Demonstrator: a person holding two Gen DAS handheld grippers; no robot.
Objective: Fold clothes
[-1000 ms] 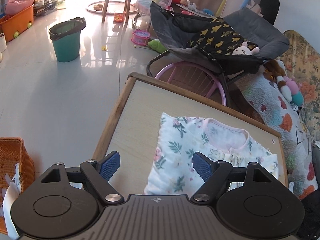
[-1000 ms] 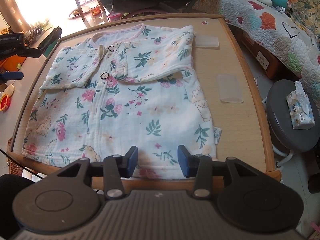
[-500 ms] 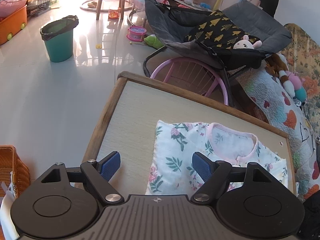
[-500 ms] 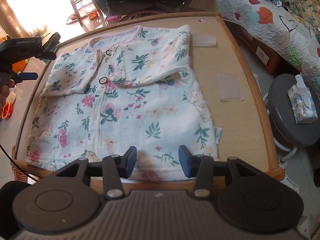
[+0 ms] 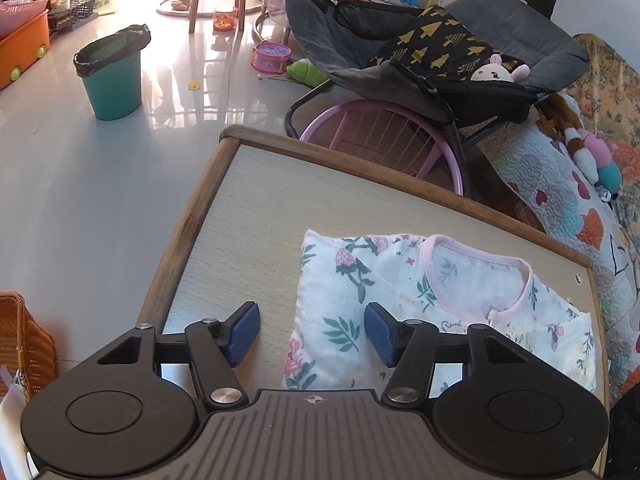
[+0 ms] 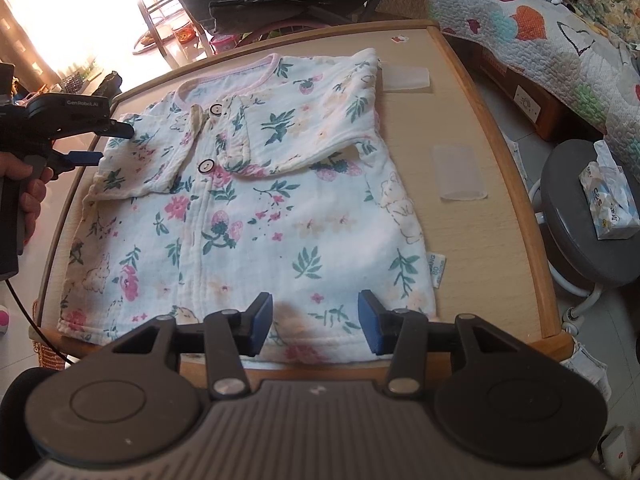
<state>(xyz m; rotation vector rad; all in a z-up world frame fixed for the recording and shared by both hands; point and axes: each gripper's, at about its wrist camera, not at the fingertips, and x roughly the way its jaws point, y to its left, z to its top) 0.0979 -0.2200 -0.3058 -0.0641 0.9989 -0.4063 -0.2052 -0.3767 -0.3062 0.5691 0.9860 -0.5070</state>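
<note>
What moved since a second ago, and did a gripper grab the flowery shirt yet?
The left gripper came in from the side to the flowery shirt's folded shoulder edge. Its jaws are closing around that edge but do not pinch it yet. The right gripper stayed open over the hem. The shirt and the table stayed put.

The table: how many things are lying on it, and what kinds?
Floral baby shirt: 1
Clear plastic pieces: 2
Small sticker: 1
Total: 4 on the table
</note>
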